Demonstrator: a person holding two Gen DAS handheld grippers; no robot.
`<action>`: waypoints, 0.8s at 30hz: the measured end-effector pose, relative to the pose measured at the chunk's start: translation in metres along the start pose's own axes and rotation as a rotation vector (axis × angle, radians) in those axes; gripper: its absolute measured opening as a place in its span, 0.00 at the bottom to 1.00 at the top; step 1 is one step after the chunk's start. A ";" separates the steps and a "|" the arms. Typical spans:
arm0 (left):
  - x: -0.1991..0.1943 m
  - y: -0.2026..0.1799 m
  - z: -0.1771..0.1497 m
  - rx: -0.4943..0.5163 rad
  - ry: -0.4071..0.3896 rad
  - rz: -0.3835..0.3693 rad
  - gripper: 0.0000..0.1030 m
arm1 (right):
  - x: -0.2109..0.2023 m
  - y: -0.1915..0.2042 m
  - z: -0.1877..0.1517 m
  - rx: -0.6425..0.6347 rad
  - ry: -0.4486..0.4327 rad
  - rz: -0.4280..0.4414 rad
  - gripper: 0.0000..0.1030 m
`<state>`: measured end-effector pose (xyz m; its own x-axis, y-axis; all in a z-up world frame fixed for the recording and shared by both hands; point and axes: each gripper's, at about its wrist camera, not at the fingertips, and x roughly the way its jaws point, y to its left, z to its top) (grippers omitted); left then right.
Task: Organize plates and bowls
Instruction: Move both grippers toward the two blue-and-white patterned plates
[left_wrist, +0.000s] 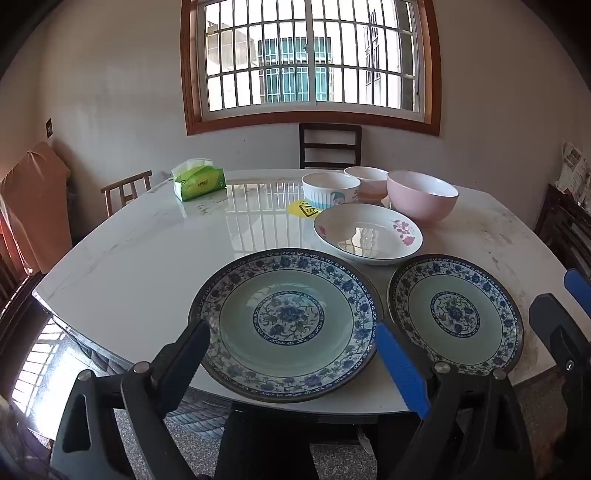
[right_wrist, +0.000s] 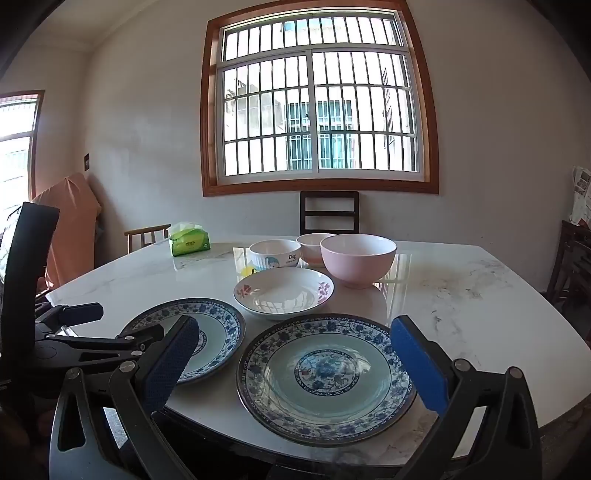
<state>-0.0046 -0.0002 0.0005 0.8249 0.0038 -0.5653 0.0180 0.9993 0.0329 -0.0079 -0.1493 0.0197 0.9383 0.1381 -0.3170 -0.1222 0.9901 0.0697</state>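
A: How does the left claw (left_wrist: 291, 332) stand?
B: Spread wide and holding nothing. Its fingers frame a blue-and-white patterned plate (left_wrist: 286, 325) that sits at the near edge of the counter (left_wrist: 147, 251), but they do not grip it.

A: And the right claw (right_wrist: 291, 350)?
B: Also released, with nothing between its fingers. It hangs over the near edge, in front of a second blue-and-white patterned plate (right_wrist: 325, 376), which lies just beside the first one, toward the near right corner.

A: What lies farther out?
B: Just behind the gap between the two plates is a white shallow dish with pink flowers (left_wrist: 368, 233). Whether its rim touches either plate, I cannot tell. Behind it, toward the far edge, three bowls stand close together: a white bowl with a cartoon figure (left_wrist: 330, 188), a white bowl with an orange band (left_wrist: 367, 182) and a pink bowl (left_wrist: 422, 201), the pink one farthest to the right.

A: Anything else on the counter?
B: A green tissue pack (left_wrist: 198, 180) near the far left corner, and a yellow sticker (left_wrist: 303, 210) just in front of the cartoon bowl. A dark wooden chair (left_wrist: 330, 146) stands behind the far edge, beneath a barred window (left_wrist: 314, 62).
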 end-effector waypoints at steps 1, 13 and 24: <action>0.001 0.002 -0.003 0.001 0.017 -0.013 0.90 | 0.001 -0.001 0.000 0.011 0.011 0.005 1.00; 0.004 0.031 0.005 -0.050 0.122 -0.008 0.90 | 0.029 0.005 0.004 0.215 0.209 0.384 1.00; 0.037 0.069 0.020 -0.116 0.269 -0.056 0.90 | 0.080 0.002 0.013 0.532 0.481 0.667 0.77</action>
<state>0.0390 0.0681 -0.0017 0.6450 -0.0568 -0.7621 -0.0188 0.9958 -0.0901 0.0707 -0.1367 0.0072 0.4829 0.7781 -0.4018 -0.3071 0.5801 0.7544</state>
